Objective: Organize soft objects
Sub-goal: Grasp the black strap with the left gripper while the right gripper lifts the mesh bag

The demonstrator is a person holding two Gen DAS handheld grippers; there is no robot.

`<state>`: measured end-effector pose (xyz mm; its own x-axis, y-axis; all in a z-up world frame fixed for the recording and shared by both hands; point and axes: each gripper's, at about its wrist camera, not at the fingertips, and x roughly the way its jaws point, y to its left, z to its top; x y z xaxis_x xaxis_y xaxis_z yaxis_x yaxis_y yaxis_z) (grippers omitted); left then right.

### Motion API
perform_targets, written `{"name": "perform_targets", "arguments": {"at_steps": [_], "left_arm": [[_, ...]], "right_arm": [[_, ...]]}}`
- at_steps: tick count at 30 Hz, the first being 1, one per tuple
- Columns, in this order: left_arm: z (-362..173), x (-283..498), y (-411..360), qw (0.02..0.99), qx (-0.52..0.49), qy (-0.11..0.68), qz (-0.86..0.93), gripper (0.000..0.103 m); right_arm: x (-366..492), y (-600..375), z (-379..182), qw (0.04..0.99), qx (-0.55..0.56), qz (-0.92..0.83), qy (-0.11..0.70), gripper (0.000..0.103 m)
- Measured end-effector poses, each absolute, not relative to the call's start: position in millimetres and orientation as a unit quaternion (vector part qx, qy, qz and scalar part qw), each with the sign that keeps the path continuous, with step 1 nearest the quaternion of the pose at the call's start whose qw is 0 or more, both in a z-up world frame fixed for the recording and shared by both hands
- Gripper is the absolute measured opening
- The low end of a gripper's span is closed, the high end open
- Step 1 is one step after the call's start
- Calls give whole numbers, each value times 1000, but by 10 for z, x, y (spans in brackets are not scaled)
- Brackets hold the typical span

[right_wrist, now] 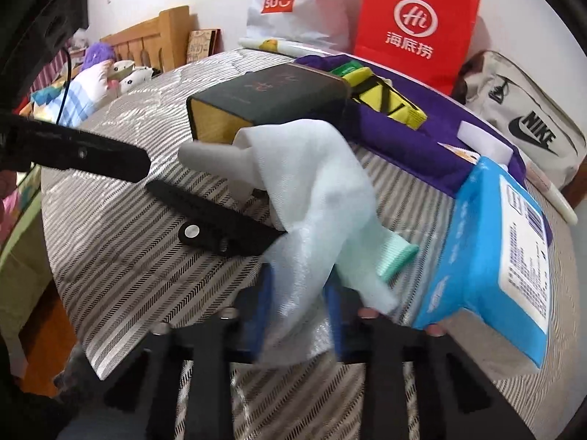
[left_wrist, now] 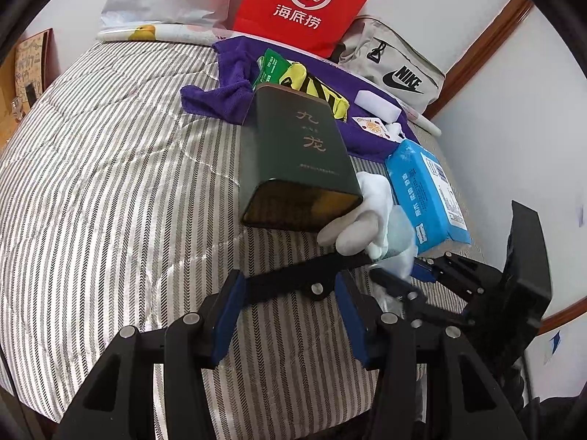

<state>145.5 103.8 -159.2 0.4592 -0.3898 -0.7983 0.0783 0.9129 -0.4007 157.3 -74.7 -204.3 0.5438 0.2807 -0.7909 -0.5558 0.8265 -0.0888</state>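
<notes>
White cloth (right_wrist: 312,183) w/ mint cuff sits pinched in my right tool (right_wrist: 299,315), jaws nearly closed on it, above the striped bed (right_wrist: 128,256). Green tin (right_wrist: 264,102) just behind, blue wipes pack (right_wrist: 488,256) beside. Left tool (left_wrist: 290,315) half open, empty.

Bed cover (left_wrist: 110,183): quilted cloth, grey/white stripes, slight sheen. Dark green rectangular tin (left_wrist: 297,150): smooth metal, matt sides, gold base. White sheer cloth (right_wrist: 315,190): thin, semi-transparent. Purple towel (left_wrist: 220,91): fuzzy microfibre. Blue wipes pack (right_wrist: 488,256): glossy plastic film. Red paper bag (right_wrist: 414,25): smooth, matt. Gripper fingers (left_wrist: 227,315): matt black plastic, blue pads.
</notes>
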Motion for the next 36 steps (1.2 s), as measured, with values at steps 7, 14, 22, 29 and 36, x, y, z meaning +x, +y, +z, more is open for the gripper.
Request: {"name": "perform_targets", "arguments": {"at_steps": [7,14,22,29,36], "left_arm": [[-1536,1367,1007,845,-147,495,-140,52],[-1612,1390,859,851,-106,493,-145,52],[-1738,1540,719,858,-27,493,-142,52],[-1859,1644,609,845,-13,508,-166,56],[-1856,1360,567,838,-18,514,-179,58]], "right_arm": [[1413,-996,-1859,872,-128,260,394,16],[1261,-1208,-1747,884,-96,255,381,9],[1089,-1568,-1686,892,-57,234,383,9],[1050,-1903,-1795,894,-21,205,399,9],[1069,-2084,-1901,890,10,198,411,9]]}}
